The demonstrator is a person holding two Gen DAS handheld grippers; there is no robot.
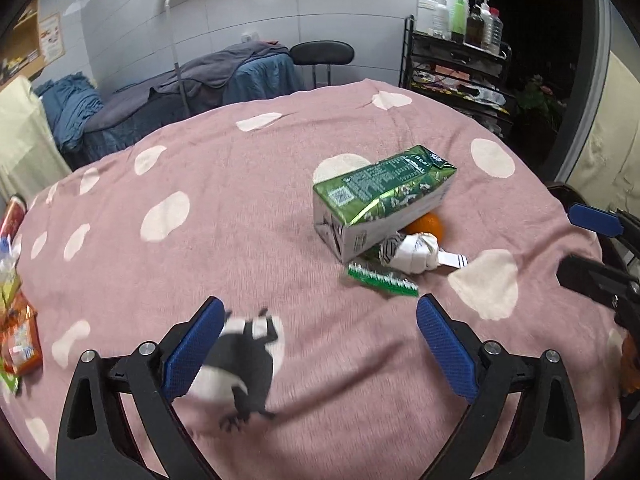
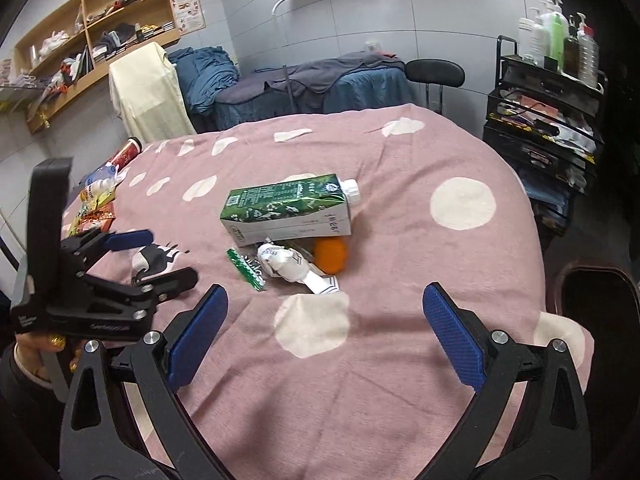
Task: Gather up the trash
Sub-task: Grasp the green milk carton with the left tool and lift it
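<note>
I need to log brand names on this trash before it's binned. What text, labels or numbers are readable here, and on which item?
None can be read with confidence.
Green carton: QR code, rows of white print and a dark stamp on its white side, all too small to read.
Crumpled white wrapper: print too blurred.
Green strip: pattern only.
Snack packets at the table's left edge: blurred.
Left gripper: small white lettering on its body, illegible.

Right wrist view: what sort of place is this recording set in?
Probably a massage or beauty treatment room: a draped treatment bed by the tiled wall, a black trolley topped with pump bottles, and a round stool beside the bed.
</note>
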